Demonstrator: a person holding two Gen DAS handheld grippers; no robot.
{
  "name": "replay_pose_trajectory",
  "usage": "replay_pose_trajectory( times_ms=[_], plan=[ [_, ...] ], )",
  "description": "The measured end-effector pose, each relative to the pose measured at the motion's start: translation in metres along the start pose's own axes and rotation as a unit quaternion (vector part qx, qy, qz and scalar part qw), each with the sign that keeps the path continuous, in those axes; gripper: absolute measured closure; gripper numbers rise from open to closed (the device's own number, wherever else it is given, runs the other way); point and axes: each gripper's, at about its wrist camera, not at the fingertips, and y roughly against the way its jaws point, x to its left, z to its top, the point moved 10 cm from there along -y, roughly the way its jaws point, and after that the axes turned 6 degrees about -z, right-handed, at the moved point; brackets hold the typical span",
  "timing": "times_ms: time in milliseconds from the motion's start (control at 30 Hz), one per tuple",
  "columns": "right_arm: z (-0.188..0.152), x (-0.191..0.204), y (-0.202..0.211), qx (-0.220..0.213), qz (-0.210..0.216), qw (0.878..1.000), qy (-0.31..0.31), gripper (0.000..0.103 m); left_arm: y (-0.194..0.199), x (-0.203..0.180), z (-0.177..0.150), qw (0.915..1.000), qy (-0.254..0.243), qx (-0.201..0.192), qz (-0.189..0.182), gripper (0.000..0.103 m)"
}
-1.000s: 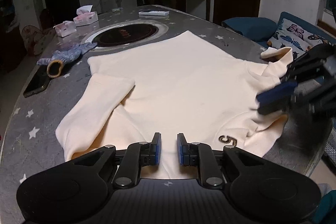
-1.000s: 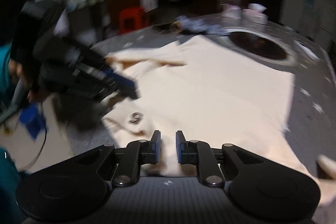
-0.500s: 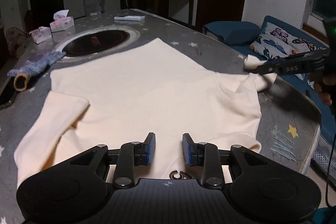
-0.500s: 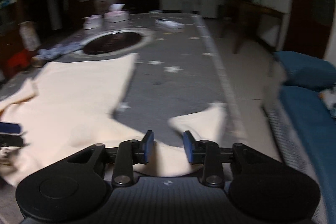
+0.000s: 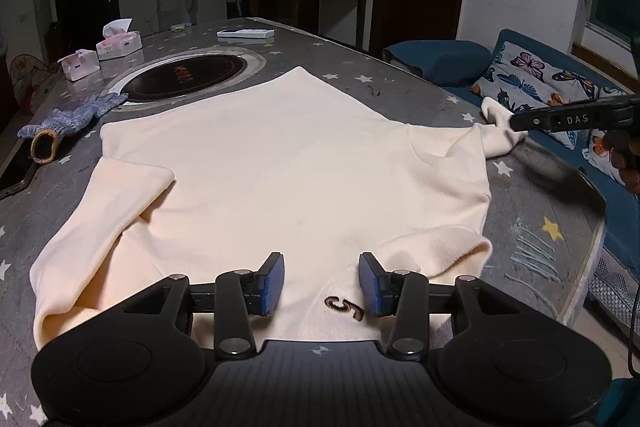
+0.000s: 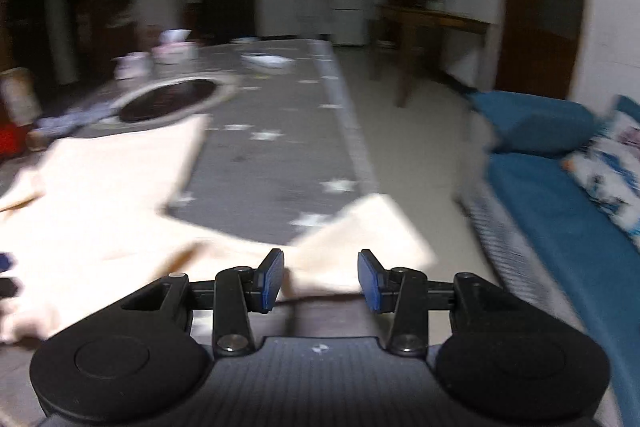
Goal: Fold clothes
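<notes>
A cream sweatshirt lies spread on the grey star-patterned table, its left sleeve folded in. An embroidered mark sits at its near edge. My left gripper is open, just above that near edge. My right gripper is open over the end of the right sleeve at the table's right edge; it also shows in the left wrist view beside the sleeve cuff. The right wrist view is blurred.
A round black hotplate is set into the table beyond the sweatshirt. A grey knit glove, a phone, two tissue boxes and a white remote lie around it. A blue sofa stands right of the table.
Both grippers have opened wider. The right gripper swung from over the sweatshirt body out to the right sleeve end. The left gripper moved right along the near edge, toward the embroidered mark.
</notes>
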Motion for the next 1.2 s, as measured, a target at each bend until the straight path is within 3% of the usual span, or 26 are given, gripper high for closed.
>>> replay_pose_trajectory(
  times_ms=[100,200,467,600,667,733,800,867,1067,1200],
  plan=[
    [-0.001,0.015,-0.003,0.004,0.031,0.999,0.019,0.063,0.001,0.000,-0.001,1.0000,0.003,0.000,0.001,0.058],
    [0.001,0.016,-0.005,0.002,0.037,0.999,0.014,0.064,0.002,0.001,-0.002,1.0000,0.005,0.000,0.003,0.057],
    [-0.002,-0.072,-0.021,0.017,-0.047,0.991,-0.125,0.064,0.001,0.000,-0.002,1.0000,0.004,0.000,0.005,0.055],
    [-0.017,-0.099,-0.034,0.040,-0.019,0.976,-0.212,0.064,0.000,0.000,-0.001,1.0000,0.004,0.001,0.006,0.053],
    [-0.023,-0.104,-0.042,0.051,0.016,0.965,-0.258,0.064,0.000,0.000,-0.001,1.0000,0.004,0.002,0.006,0.052],
    [-0.026,-0.107,-0.046,0.048,0.039,0.958,-0.280,0.073,-0.001,0.000,-0.001,1.0000,0.004,0.002,0.007,0.052],
    [-0.026,-0.108,-0.046,0.041,0.040,0.959,-0.279,0.091,0.000,0.000,-0.001,1.0000,0.004,0.003,0.007,0.052],
    [-0.020,-0.108,-0.044,0.034,0.037,0.962,-0.270,0.098,0.000,0.000,-0.001,1.0000,0.004,0.002,0.007,0.052],
    [0.033,-0.077,-0.014,-0.031,0.043,0.981,-0.186,0.099,0.000,-0.001,-0.001,1.0000,0.004,0.001,0.007,0.050],
    [0.081,-0.048,0.025,-0.106,0.073,0.982,-0.136,0.099,0.000,-0.001,-0.002,1.0000,0.005,-0.001,0.006,0.050]
  ],
)
